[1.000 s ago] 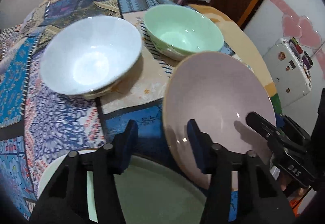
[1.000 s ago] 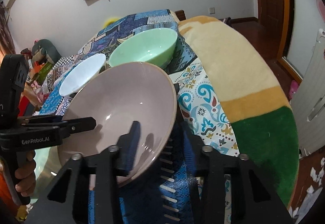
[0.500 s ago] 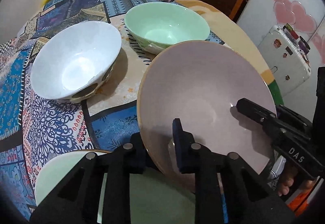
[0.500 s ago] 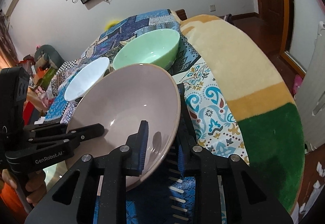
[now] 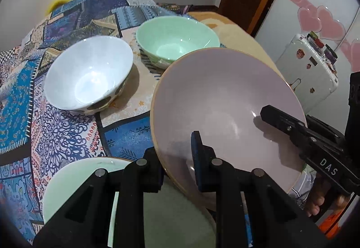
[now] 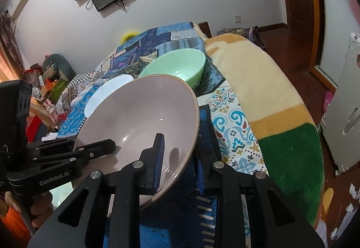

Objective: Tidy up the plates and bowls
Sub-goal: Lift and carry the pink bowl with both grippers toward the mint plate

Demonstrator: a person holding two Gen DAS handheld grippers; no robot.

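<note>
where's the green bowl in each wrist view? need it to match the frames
Left wrist: green bowl sits upper centre, behind the tilted pink plate, right of the white bowl.
Right wrist: green bowl is centre, just above the pink plate's far rim.
Shared landmark: the pink plate, foreground in both views.

Bowls: three — pink [image 5: 225, 108], white [image 5: 90, 72], green [image 5: 177, 39]
Plates: one, pale green [image 5: 74, 182]
Grippers: two

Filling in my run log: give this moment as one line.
left gripper: shut on pink bowl rim | right gripper: shut on opposite rim | bowl: tilted, over green plate
</note>
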